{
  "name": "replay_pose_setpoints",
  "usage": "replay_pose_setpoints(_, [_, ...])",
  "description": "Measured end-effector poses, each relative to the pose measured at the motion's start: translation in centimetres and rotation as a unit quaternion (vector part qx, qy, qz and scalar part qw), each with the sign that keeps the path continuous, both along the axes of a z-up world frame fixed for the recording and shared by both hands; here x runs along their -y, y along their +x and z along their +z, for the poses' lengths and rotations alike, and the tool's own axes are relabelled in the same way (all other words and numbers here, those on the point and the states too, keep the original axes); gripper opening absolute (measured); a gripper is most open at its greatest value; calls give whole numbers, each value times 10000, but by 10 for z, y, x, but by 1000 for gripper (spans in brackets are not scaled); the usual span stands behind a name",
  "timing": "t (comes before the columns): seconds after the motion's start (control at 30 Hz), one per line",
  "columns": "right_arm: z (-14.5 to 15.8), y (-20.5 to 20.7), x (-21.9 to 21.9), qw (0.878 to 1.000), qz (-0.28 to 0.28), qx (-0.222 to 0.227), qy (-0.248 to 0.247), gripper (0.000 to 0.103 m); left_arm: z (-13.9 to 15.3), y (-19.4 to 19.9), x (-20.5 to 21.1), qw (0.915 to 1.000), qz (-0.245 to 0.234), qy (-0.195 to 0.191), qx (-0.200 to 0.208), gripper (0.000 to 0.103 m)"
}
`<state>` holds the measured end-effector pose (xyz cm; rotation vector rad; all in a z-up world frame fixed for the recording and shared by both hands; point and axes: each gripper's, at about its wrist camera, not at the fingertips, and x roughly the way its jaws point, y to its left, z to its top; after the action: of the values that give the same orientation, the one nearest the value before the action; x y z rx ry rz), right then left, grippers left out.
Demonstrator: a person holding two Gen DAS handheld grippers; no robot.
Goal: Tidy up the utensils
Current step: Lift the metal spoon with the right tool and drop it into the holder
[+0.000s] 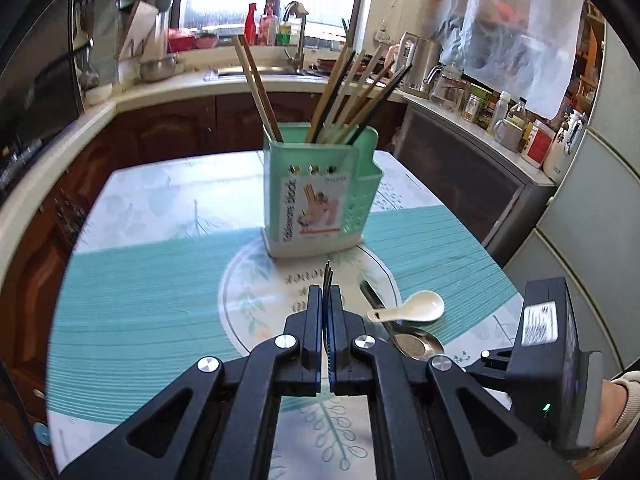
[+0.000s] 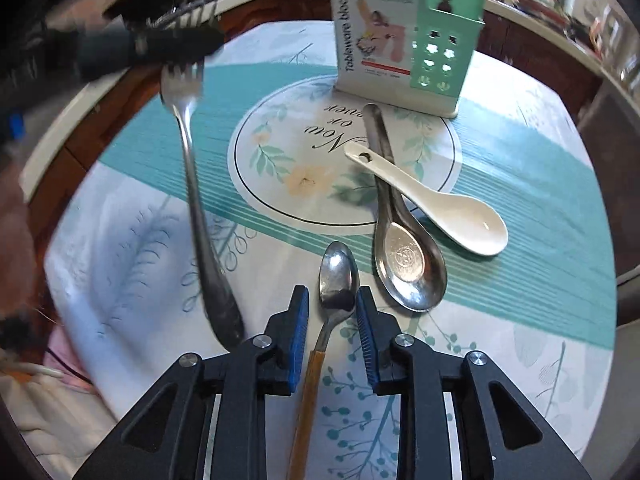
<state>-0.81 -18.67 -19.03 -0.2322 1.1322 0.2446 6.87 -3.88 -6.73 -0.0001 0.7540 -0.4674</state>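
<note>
The left gripper [image 1: 326,292] is keeping its jaws together, clamped on the fork [image 1: 328,274]. Only the tine tips are poking out ahead of the pads. In the right wrist view the fork is hanging from that grip by its tines, clear of the bench [image 1: 140,280], with its handle drooping towards the camera.

The right gripper [image 2: 332,293] is holding its jaws apart around the small spoon [image 2: 338,276]. The spoon's neck is lying between the pads with a gap showing on both sides, so nothing is being squeezed there, and the spoon is resting on the bench.

Just right of it the steel spoon [image 2: 408,272] is lying bowl up. The white spoon [image 2: 460,216] is lying across its handle and touching it.

Beyond them the holder [image 1: 320,192] is standing upright near the middle of the bench. Chopsticks [image 1: 352,92] are filling its main compartments. Its lower side pocket is looking empty, though the inside is not fully showing.

By my reading the sorting is partly done. The chopsticks are standing in place and the fork is lifted but not yet in the holder. The three spoons are waiting on the bench, and the small one is framed for a grasp.

The fork is being held by its tines, so it is probably going in handle first. The crossed spoons are likely needing separate picks.
</note>
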Motion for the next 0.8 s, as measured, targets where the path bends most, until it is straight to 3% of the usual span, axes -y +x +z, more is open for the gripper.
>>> replay_pose_setpoints(0.03, [1,0,1,10000,23,-23,21,12,7,0,0,9999,23,53,82,0])
replay_pose_setpoints(0.1, [6,1,5,9983,72,-233,520,4,25,1,2,9992,83,183,338,0])
replay_pose_setpoints(0.17, [23,3,14,9928,23,-258,1173,2,46,3,6,9976,95,289,621,0])
replay_pose_setpoints(0.23, [45,6,26,9855,-64,-121,1688,2,70,6,12,9947,13,368,957,0])
replay_pose_setpoints(0.37, [103,20,61,9659,-442,644,2467,2,109,14,38,9848,-317,538,1623,0])
replay_pose_setpoints(0.53, [145,51,119,9244,-1234,1472,3296,2,130,23,84,9689,-889,773,2175,0])
replay_pose_setpoints(0.67, [149,76,164,8710,-1875,1931,4110,2,129,29,125,9534,-1293,1023,2527,0])
replay_pose_setpoints(0.8, [146,102,195,8316,-2123,2201,4635,2,114,49,156,9419,-1386,1394,2724,0])
